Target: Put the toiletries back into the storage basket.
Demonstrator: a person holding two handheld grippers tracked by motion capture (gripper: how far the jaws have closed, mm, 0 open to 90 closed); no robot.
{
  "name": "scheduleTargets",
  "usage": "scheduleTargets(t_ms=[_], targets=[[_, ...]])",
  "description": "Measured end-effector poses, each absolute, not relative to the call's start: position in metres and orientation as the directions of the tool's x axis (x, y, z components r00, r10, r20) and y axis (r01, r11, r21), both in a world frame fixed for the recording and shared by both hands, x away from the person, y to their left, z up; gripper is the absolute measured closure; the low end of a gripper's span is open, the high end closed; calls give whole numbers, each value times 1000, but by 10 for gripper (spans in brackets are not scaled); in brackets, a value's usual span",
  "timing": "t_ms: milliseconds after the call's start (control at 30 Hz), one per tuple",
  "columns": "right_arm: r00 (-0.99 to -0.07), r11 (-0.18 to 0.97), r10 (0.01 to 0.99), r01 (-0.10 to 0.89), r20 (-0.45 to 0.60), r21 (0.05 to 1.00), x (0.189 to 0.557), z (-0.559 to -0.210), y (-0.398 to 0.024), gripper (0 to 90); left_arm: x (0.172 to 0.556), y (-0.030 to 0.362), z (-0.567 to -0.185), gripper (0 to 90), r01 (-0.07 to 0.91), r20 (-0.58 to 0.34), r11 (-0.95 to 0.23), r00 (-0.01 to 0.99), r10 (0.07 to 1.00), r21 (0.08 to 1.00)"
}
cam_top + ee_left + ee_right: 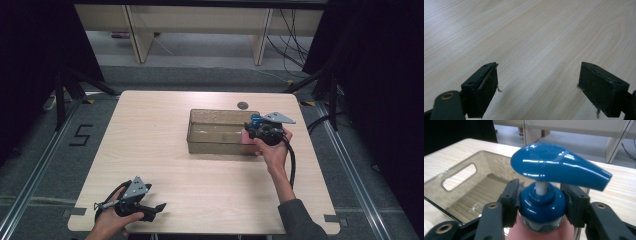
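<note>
Pump bottle (541,202): pink body, glossy blue collar and a long blue spout head on a white stem; low centre of the right gripper view, and at the bin's right end, right of centre in the high view (247,136). Right gripper (541,201): black jaws flank the blue collar with the pads against it, probably because the collar gives a firmer purchase than the smooth body; the bottle hangs upright over the bin's near corner, apparently for setting down inside. Bin (456,185): smoky clear plastic, rectangular, ribbed floor, slot handle in the end wall. Left gripper (150,212): lower left of the high view, jaws spread wide with nothing between, idle over the table. Table (529,37): pale wood-grain laminate, matte.
</note>
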State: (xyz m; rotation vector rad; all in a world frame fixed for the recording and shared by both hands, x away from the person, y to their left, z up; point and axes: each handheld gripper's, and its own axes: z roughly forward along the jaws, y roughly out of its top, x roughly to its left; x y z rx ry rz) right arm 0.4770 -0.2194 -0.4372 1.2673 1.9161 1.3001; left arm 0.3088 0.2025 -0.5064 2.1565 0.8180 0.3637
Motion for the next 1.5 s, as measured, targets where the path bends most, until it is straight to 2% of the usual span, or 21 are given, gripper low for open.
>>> scheduleTargets(t_ms=[100, 267, 300, 433, 567, 633, 667, 733, 767, 1000, 1100, 1167, 1300, 1333, 1367, 1500], targets=[[-437, 92, 892, 424, 115, 901, 476, -436, -221, 425, 308, 202, -506, 154, 438, -13, -490, 755, 655, 754], [-430, 69, 892, 427, 135, 901, 475, -438, -223, 409, 308, 203, -505, 154, 430, -3, -491, 754, 656, 757], [-428, 91, 897, 419, 108, 904, 475, -438, -224, 404, 309, 203, -505, 154, 423, 6, -498, 758, 653, 757], [-421, 57, 895, 439, 149, 897, 474, -439, -225, 375, 308, 202, -505, 154, 432, -10, -488, 756, 655, 758], [-418, 71, 899, 436, 132, 897, 473, -438, -229, 350, 308, 202, -505, 154, 433, -12, -486, 755, 656, 759], [-416, 72, 900, 429, 126, 900, 473, -438, -229, 347, 308, 202, -505, 154, 431, -10, -488, 756, 654, 759], [-409, 32, 896, 447, 173, 894, 471, -438, -226, 343, 308, 202, -505, 154, 431, -9, -488, 757, 654, 760], [-401, 24, 897, 458, 183, 888, 469, -436, -226, 336, 308, 202, -505, 154, 432, -11, -486, 755, 655, 759], [-416, 45, 896, 439, 158, 897, 470, -436, -227, 333, 308, 202, -505, 154, 433, -12, -485, 755, 655, 760], [-403, 20, 897, 449, 182, 894, 469, -435, -226, 318, 307, 202, -505, 154, 438, -20, -478, 753, 657, 761], [-418, 57, 898, 420, 137, 906, 469, -435, -229, 314, 308, 202, -505, 154, 433, -12, -485, 755, 656, 760], [-411, 30, 895, 442, 173, 896, 468, -434, -228, 314, 307, 202, -505, 154, 436, -18, -482, 755, 655, 760], [-408, 45, 901, 426, 148, 904, 466, -433, -229, 315, 307, 202, -505, 154, 436, -17, -483, 756, 655, 759], [-399, 6, 897, 447, 193, 895, 464, -433, -227, 315, 307, 202, -505, 154, 436, -17, -483, 756, 655, 759], [-397, 4, 897, 450, 196, 893, 464, -432, -227, 315, 307, 202, -505, 154, 436, -17, -483, 756, 655, 760], [-418, 36, 895, 419, 158, 907, 464, -433, -229, 316, 307, 202, -505, 154, 436, -17, -483, 756, 655, 759]])
